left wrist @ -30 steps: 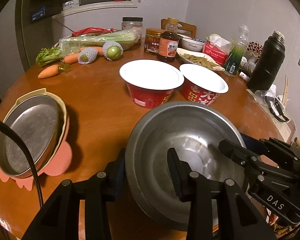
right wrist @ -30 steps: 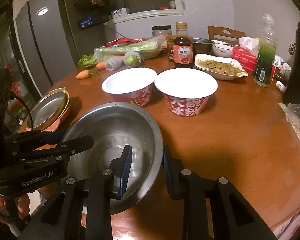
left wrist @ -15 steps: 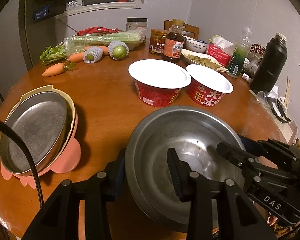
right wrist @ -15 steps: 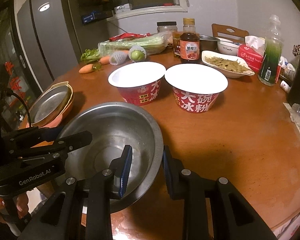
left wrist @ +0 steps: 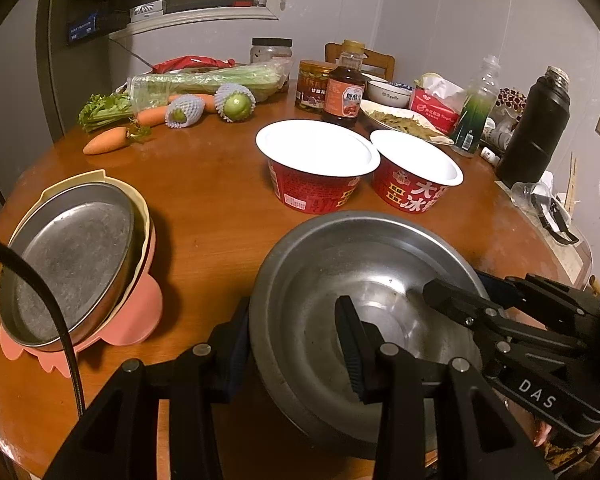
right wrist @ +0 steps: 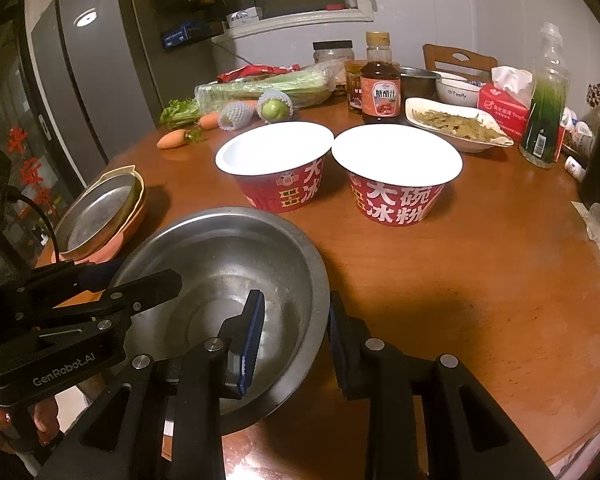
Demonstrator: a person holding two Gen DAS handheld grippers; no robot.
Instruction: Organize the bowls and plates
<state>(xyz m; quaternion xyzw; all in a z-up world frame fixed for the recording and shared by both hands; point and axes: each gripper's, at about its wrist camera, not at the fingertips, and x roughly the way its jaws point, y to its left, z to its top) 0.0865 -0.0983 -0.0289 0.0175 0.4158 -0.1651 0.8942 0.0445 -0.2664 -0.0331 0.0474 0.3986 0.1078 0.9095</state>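
A large steel bowl [left wrist: 364, 280] [right wrist: 220, 268] is held at the near side of the round wooden table. My left gripper [left wrist: 296, 344] is shut on its left rim, one finger outside and one inside. My right gripper [right wrist: 296, 340] is shut on its right rim the same way. A stack of a steel plate [left wrist: 72, 256] on cream and pink plates [left wrist: 140, 312] sits at the left; it also shows in the right wrist view [right wrist: 100, 216]. Two red paper bowls [left wrist: 316, 168] [left wrist: 416, 176] stand behind the steel bowl.
At the back lie carrots [left wrist: 104, 140], netted fruit [left wrist: 234, 102], bagged celery [left wrist: 204, 80], jars, a sauce bottle [left wrist: 344, 92], a dish of food [right wrist: 456, 124], a tissue box and a green bottle [right wrist: 544, 120]. A black flask [left wrist: 536, 132] stands at the right.
Both grippers and the steel bowl have drawn slightly back and up from the table; the plate stack and red bowls look a little farther off. The grips are unchanged.
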